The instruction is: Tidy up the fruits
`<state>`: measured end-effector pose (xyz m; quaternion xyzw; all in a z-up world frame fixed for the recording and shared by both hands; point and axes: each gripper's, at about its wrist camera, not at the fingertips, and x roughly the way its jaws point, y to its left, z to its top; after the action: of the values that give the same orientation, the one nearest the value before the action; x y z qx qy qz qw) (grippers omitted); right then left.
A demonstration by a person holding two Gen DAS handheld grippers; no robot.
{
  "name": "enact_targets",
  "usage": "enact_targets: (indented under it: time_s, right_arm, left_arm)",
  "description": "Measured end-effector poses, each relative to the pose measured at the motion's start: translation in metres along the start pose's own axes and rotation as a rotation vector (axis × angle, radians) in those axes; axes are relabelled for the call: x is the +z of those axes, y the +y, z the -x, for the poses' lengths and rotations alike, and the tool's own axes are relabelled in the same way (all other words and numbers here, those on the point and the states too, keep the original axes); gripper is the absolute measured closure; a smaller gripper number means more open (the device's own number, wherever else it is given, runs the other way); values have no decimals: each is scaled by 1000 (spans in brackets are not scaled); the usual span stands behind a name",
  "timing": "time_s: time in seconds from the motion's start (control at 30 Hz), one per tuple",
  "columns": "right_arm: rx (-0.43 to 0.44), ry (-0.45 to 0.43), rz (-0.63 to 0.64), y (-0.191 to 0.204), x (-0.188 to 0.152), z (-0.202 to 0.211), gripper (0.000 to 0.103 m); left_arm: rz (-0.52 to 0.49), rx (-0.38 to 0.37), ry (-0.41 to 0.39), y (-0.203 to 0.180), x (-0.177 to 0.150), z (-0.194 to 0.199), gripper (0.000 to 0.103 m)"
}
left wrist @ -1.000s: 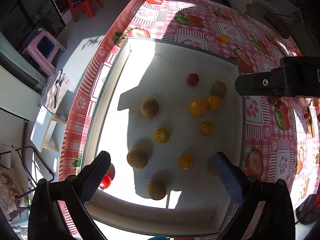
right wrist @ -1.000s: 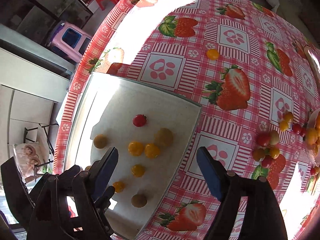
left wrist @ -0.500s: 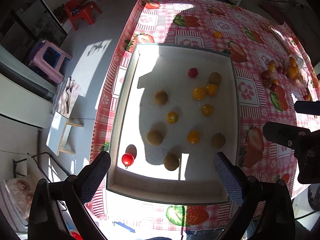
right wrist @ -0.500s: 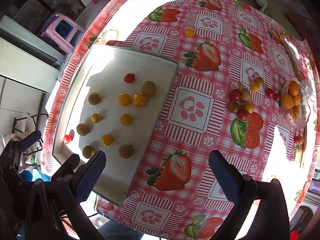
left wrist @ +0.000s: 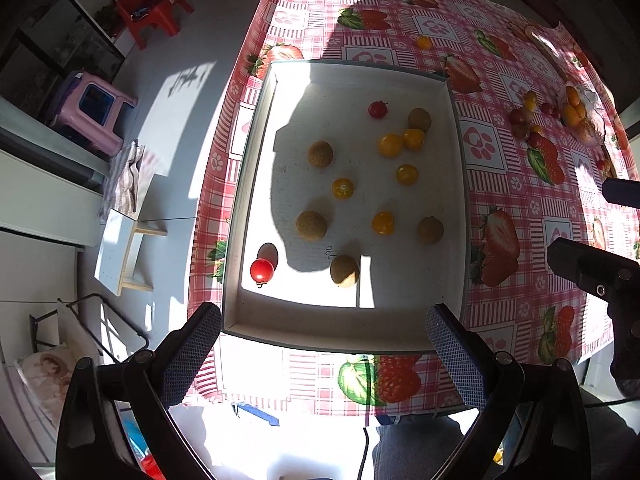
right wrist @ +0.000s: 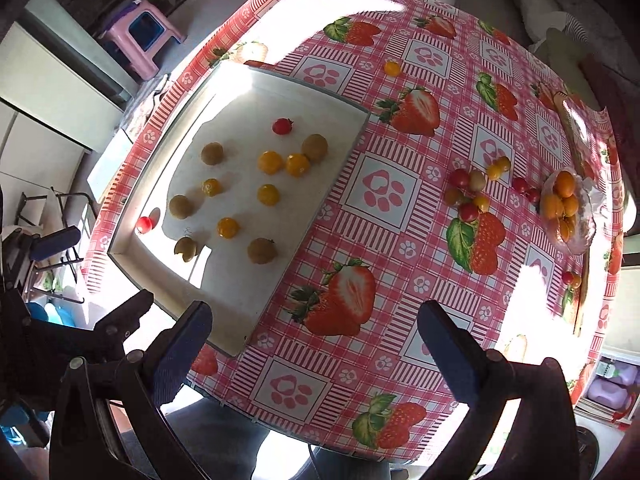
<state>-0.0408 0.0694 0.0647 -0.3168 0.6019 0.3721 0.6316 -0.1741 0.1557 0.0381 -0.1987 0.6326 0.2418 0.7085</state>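
A white tray on the strawberry tablecloth holds several yellow tomatoes, brown round fruits and two red tomatoes. My left gripper is open and empty, high above the tray's near edge. My right gripper is open and empty above the table's near edge, right of the tray. A loose cluster of small tomatoes and a clear dish of orange fruits lie at the far right. One yellow tomato lies alone beyond the tray.
The table edge drops to the floor on the left, where a pink stool and a red chair stand. A small white step stool stands by the table's left side. The right gripper's body shows at the left view's right edge.
Both grippers have risen and pulled back toward me, so the tray and table look smaller. Both stay open. The fruits have not moved.
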Motion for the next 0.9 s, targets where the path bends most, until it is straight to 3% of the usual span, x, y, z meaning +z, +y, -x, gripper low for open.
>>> enact_targets:
  time_s: [0.43,0.9]
  right_arm:
    - [-36,-10,10,-1,-2,6,0]
    - [-35,3,14,-2,-3,2,0]
  left_arm:
    - [-46,18,-38,-7,9,11,0]
    - [-58,10,-25,-10,10,10,0]
